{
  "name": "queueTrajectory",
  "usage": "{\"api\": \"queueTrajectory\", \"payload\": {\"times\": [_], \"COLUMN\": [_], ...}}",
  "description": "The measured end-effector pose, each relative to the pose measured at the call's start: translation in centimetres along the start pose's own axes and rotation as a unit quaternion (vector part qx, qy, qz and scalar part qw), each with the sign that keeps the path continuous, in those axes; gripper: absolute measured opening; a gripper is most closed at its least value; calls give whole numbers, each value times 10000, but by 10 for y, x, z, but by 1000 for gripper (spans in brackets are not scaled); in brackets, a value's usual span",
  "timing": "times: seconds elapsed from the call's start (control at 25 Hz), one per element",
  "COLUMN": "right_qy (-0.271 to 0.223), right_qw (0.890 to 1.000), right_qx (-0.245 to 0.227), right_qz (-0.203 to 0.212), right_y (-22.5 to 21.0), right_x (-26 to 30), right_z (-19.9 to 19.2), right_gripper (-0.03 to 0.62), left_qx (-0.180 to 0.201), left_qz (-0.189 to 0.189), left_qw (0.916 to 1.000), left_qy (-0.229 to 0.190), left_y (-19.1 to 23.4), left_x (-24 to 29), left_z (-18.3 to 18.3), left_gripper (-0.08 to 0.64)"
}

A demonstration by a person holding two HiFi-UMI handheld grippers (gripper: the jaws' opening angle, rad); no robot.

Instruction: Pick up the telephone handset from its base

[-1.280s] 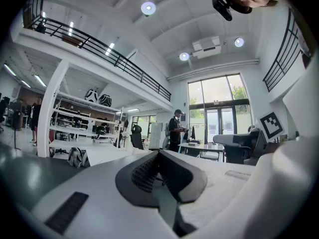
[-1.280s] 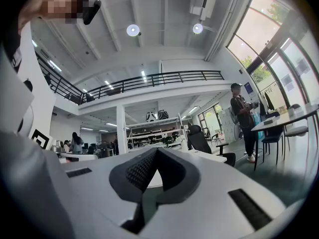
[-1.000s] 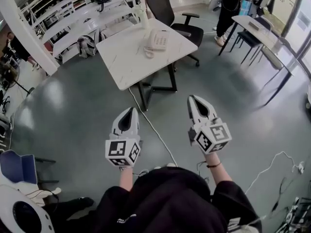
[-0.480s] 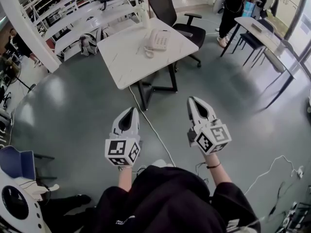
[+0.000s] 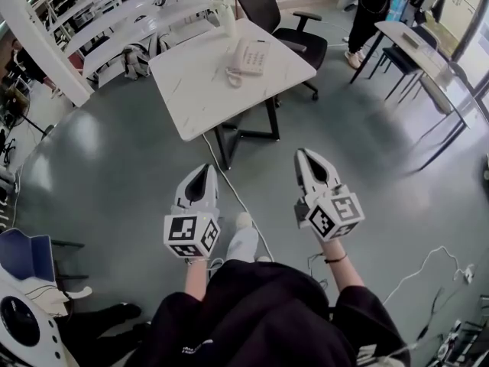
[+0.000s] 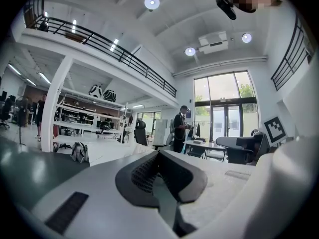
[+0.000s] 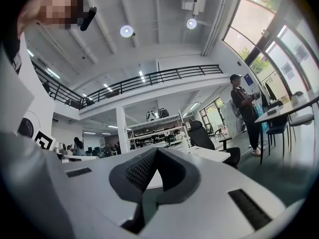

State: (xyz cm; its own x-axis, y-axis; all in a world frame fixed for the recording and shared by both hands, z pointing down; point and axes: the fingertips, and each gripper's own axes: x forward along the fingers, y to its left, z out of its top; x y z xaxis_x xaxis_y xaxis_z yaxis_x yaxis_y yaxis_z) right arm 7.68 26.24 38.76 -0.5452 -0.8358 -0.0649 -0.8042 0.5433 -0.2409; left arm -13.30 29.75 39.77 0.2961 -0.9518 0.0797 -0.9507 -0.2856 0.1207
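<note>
The white handset [image 5: 241, 54] is lying seated on its base [image 5: 256, 57] (coiled cord [image 5: 233, 79] trailing off the near end), well ahead of the left gripper [image 5: 205, 173] and right gripper [image 5: 305, 154].

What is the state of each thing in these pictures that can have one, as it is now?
telephone handset: lying on its base, not lifted.
left gripper: shut, empty, well short of the table.
right gripper: shut, empty, also short of the table.
office chair: unoccupied, behind the table.
</note>
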Motion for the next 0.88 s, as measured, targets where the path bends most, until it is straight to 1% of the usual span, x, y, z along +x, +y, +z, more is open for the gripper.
{"api": "queueTrajectory", "payload": {"times": [0.24, 0.44, 0.64, 0.88], "right_qy": [108, 135, 162, 120], "right_qw": [9999, 9999, 9997, 9996], "right_qx": [53, 106, 143, 230], "right_qz": [21, -19, -70, -72], "right_y": [-17, -37, -51, -62], "right_x": [50, 102, 151, 203], "right_z": [-15, -18, -27, -32], "right_gripper": [-9, -9, -9, -9], "left_qx": [-118, -101, -170, -166], "left_qz": [-148, -291, -413, -605], "left_qw": [9997, 9993, 9984, 9972], "left_qy": [141, 232, 346, 416], "left_y": [20, 38, 60, 87], "left_x": [54, 107, 153, 201], "left_z": [-9, -6, -12, -10], "left_gripper": [-2, -2, -2, -2]}}
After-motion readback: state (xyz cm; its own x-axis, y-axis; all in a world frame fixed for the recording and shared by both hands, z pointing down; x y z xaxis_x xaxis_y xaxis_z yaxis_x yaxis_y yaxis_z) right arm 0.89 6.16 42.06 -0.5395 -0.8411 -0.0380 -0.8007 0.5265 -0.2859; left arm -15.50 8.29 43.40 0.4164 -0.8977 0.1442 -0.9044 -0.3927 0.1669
